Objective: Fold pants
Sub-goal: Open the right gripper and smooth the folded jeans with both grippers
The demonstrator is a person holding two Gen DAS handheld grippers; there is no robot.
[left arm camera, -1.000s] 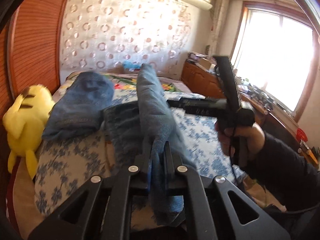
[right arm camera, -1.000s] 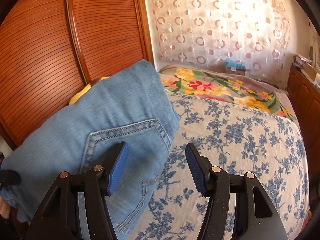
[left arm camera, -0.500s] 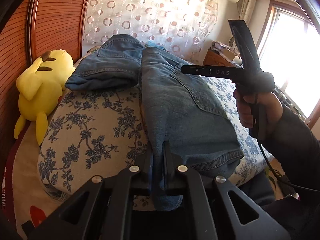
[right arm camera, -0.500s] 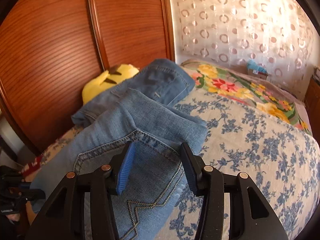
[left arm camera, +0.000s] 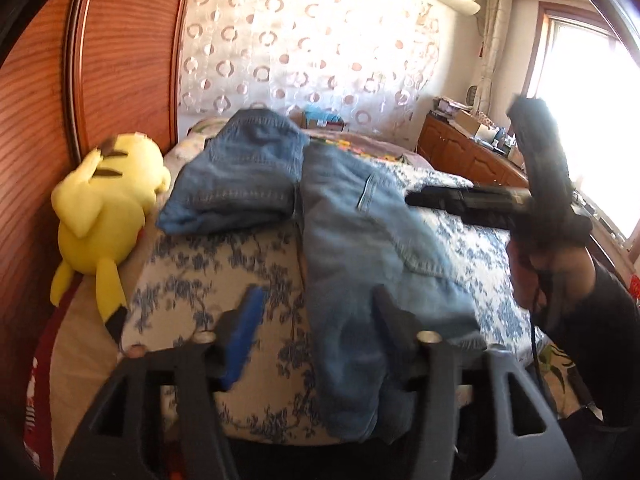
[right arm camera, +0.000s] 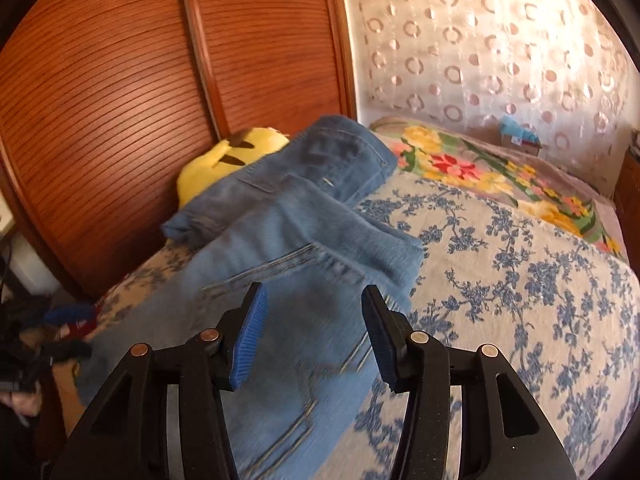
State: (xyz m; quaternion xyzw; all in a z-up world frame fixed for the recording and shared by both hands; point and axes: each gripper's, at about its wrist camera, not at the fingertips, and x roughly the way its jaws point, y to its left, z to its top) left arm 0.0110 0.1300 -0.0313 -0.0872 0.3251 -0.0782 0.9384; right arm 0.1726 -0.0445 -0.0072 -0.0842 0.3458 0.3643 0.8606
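Now, left gripper [left arm camera: 316, 324]: wide open, blue pad on one side, dark finger on the other, nothing held; it hangs just over the near end of the jeans.
Right gripper [right arm camera: 314, 330]: also spread open and empty, poised right above the denim by a stitched pocket seam; in the left view it shows as a black tool in the person's hand [left arm camera: 556, 276].
Lighter jeans [left arm camera: 360, 248]: laid lengthwise on the bed [left arm camera: 224, 264], doubled leg on leg by the look of it, near end drooping over the mattress edge.
Darker jeans [left arm camera: 244, 176]: a separate folded bundle farther up the bed, touching the lighter pair at one corner.
Plush toy [left arm camera: 104, 208]: yellow, slumped beside the darker bundle against the wooden wardrobe doors [right arm camera: 120, 120].
Handling: denim looks heavy and floppy but not slippery; I'd expect it to sag between two holds and keep a crease once pressed.
Where to grip: my call is the thick hem or waistband seams, one gripper at each corner of the hanging end, pinching all layers together.
Risk: catching only the top layer would likely peel the fold apart.
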